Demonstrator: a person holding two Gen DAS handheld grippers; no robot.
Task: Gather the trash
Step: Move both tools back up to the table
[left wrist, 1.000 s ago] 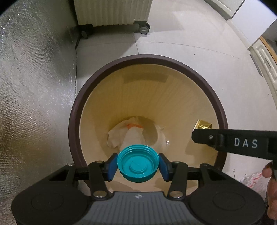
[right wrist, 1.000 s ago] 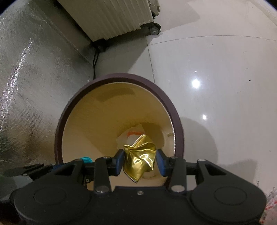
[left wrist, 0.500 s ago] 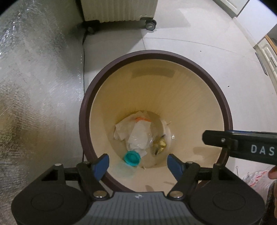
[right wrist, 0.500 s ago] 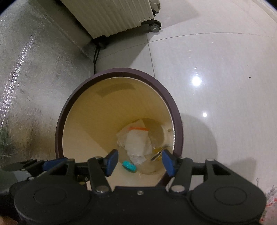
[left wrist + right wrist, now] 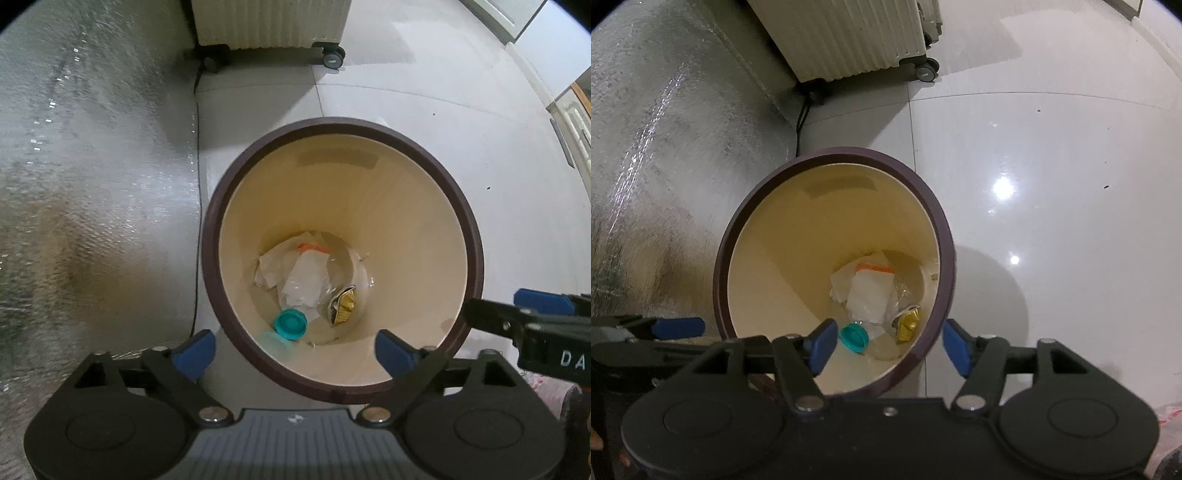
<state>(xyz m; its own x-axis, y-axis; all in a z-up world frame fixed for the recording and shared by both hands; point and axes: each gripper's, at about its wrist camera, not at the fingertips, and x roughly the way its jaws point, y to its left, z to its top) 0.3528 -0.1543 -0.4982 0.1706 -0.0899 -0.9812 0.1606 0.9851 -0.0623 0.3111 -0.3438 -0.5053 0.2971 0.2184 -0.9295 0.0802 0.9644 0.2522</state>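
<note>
The teal lid [image 5: 290,324] and gold wrapper [image 5: 342,305] have dropped into the bin [image 5: 476,266]; both the left gripper [image 5: 294,349] and the right gripper [image 5: 888,345] are opening, jaws wide and empty. Risk: either could clip the rim.

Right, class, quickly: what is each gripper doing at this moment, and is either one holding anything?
Left gripper: fingers opening, empty; the teal cap lies in the bin.
Right gripper: fingers opening, empty; the gold wrapper lies in the bin.
</note>
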